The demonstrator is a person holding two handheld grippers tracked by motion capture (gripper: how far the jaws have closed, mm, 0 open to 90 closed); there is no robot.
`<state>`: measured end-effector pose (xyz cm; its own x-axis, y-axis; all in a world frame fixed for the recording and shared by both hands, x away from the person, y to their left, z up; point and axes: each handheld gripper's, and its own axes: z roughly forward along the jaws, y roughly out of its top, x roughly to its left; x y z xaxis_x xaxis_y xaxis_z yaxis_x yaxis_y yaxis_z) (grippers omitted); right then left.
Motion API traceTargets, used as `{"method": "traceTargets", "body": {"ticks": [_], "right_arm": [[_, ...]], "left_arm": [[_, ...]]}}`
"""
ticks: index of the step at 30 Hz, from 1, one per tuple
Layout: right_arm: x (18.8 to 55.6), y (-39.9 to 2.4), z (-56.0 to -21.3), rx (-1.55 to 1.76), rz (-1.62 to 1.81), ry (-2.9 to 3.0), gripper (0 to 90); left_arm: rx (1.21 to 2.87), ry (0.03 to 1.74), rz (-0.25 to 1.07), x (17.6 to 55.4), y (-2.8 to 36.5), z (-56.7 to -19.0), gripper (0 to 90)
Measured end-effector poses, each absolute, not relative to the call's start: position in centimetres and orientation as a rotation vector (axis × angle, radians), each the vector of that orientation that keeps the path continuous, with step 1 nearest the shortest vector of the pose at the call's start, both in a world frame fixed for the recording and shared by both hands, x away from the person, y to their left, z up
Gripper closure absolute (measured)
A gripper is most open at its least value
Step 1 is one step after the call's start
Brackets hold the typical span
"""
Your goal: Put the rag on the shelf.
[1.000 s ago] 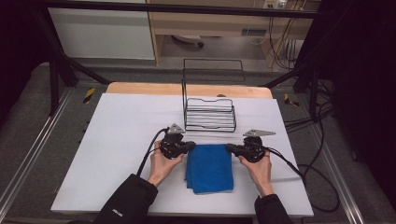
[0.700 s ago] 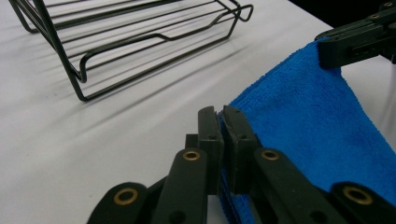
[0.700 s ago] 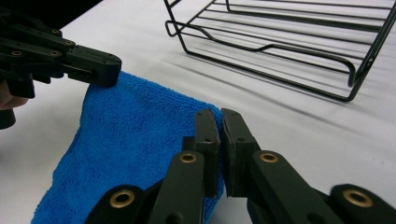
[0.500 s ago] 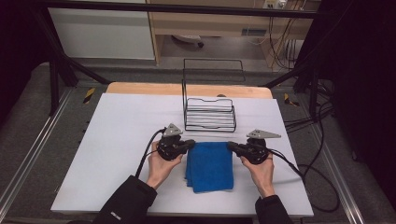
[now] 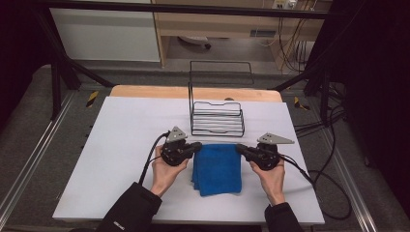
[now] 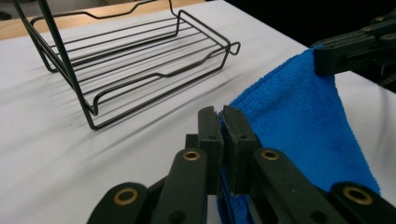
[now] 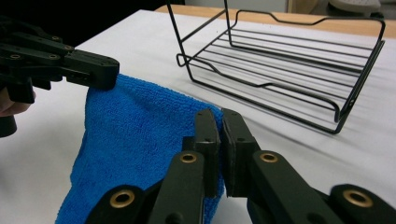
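Tabletop [image 5: 111, 145]: white, rectangular, with a strip of bare wood along the far edge.
Cloth [image 5: 217, 168]: blue folded microfibre towel, near the middle of the tabletop toward the near edge, just in front of the rack; far edge raised off the surface between the two grippers, near part hanging down onto the tabletop.
Rack [image 5: 216, 118]: black wire basket with a tall wire back frame, standing toward the far edge, apart from the cloth.
Left gripper [image 6: 223, 122]: black two-jaw tool, jaws pressed together on the far left corner of the cloth; blue fabric visible between and beneath the jaws in the left gripper view; held in the left hand [image 5: 167, 170] at the cloth's left side.
Right gripper [image 7: 220, 125]: black two-jaw tool, jaws clamped on the far right corner of the cloth, fabric pinched between them in the right gripper view; held in the right hand [image 5: 272, 180] at the cloth's right side.
Sleeves: dark, entering from the near edge.
Cables: black, trailing from each gripper, the right one running off the right edge of the tabletop.
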<state>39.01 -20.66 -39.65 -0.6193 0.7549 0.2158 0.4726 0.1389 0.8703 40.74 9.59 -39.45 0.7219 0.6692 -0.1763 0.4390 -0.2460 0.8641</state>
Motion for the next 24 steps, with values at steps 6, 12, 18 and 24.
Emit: {"method": "traceTargets", "body": {"ticks": [6, 12, 18, 24], "right_arm": [[38.7, -20.7, -39.1, 1.175, 1.487, 2.112, 86.7], [38.4, -20.8, -38.5, 1.152, 1.5, 2.089, 86.7], [38.2, -20.9, -37.9, 1.131, 1.51, 2.063, 86.8], [37.9, -21.1, -37.3, 1.109, 1.521, 2.033, 86.9]], "left_arm": [[1.869, 0.835, 0.303, 40.3, 9.6, -38.8, 86.4], [1.85, 0.816, 0.32, 40.1, 9.6, -38.2, 86.4], [1.827, 0.798, 0.327, 39.8, 9.6, -37.5, 86.4], [1.807, 0.777, 0.336, 39.6, 9.6, -36.7, 86.4]]}}
